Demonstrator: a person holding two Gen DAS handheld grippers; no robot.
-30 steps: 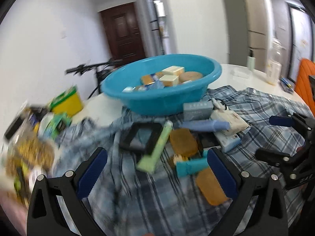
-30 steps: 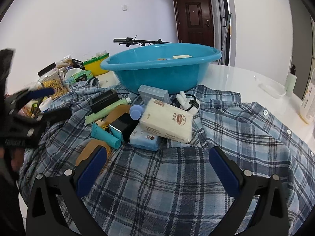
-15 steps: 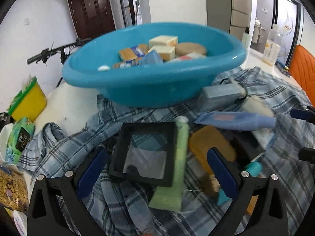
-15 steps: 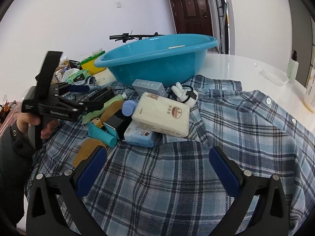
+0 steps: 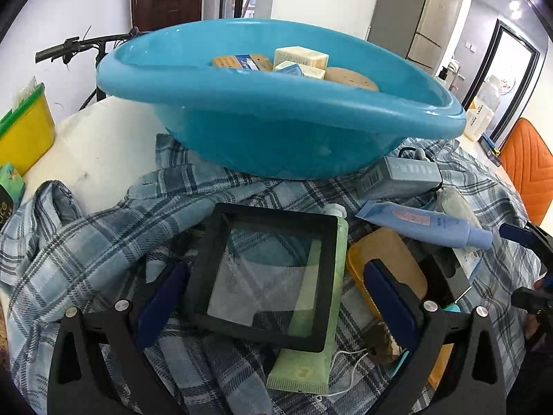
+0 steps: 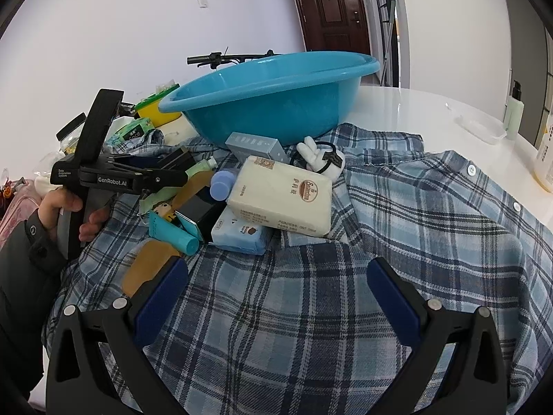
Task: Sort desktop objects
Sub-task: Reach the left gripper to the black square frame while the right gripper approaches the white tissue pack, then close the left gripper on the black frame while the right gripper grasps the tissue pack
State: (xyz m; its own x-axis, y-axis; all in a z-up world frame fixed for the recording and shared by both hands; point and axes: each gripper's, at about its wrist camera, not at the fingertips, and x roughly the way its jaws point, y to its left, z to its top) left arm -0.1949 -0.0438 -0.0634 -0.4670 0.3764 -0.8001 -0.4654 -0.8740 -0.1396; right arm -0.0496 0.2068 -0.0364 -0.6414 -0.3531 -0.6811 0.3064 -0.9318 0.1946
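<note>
The left claw (image 5: 273, 297) is closing, its blue pads astride a flat black square case with a glossy clear window (image 5: 266, 275), not yet pressing it. The case lies tilted, one edge resting on a soft pale-green squeeze tube (image 5: 311, 314) that runs under it toward the claw's right finger. Beyond the claw sits the smooth turquoise plastic basin (image 5: 276, 128), already holding small boxes.

Risks, as I judge them: the far pad may catch the tube or the tan oval lid (image 5: 387, 259) beside it and drag both; the slick, thin case could twist out of a shallow pinch; the rumpled blue plaid cotton shirt (image 5: 103, 235) beneath could snag.

The right claw (image 6: 276, 304) hangs released over bare shirt, with the pile of remaining items ahead of it.
</note>
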